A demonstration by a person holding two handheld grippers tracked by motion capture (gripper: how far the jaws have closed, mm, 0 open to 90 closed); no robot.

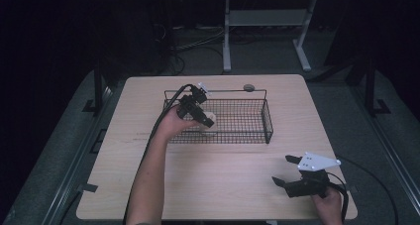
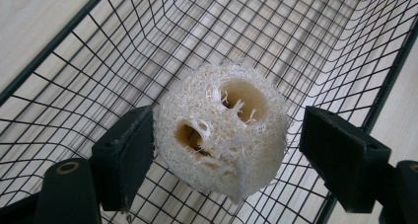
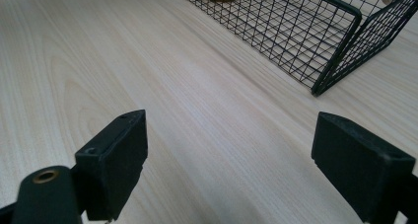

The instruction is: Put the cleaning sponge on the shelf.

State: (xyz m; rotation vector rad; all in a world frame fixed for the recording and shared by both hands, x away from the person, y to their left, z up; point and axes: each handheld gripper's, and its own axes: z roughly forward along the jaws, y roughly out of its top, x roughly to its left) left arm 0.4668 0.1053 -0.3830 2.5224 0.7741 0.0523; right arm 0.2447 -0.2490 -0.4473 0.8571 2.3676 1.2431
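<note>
We work at a pale wood-grain table [image 1: 218,165] with rounded corners, standing on a grey floor [image 1: 64,131] in a dark room; beyond the far edge we see the white legs of another desk [image 1: 227,36] and a tangle of cables [image 1: 193,41] on the ground. A black wire basket [image 1: 247,121] sits on the far half of the tabletop, and a small round grey disc [image 1: 248,87] lies on the table just behind its back rim. Our left gripper [image 1: 207,120] reaches into the left end of the basket, where the loofah sponge [image 2: 222,130] sits between its jaws; in the left gripper view the left jaw touches the sponge's side while the right jaw stands a little apart from it, so the jaws are spread rather than pinching. The sponge is cream-coloured, fibrous, with two hollow channels facing the camera, and the basket's mesh shows below it. Our right gripper [image 1: 287,170] hovers low over the near right corner of the table, well apart from the basket, its jaws spread wide with only bare wood between them.
</note>
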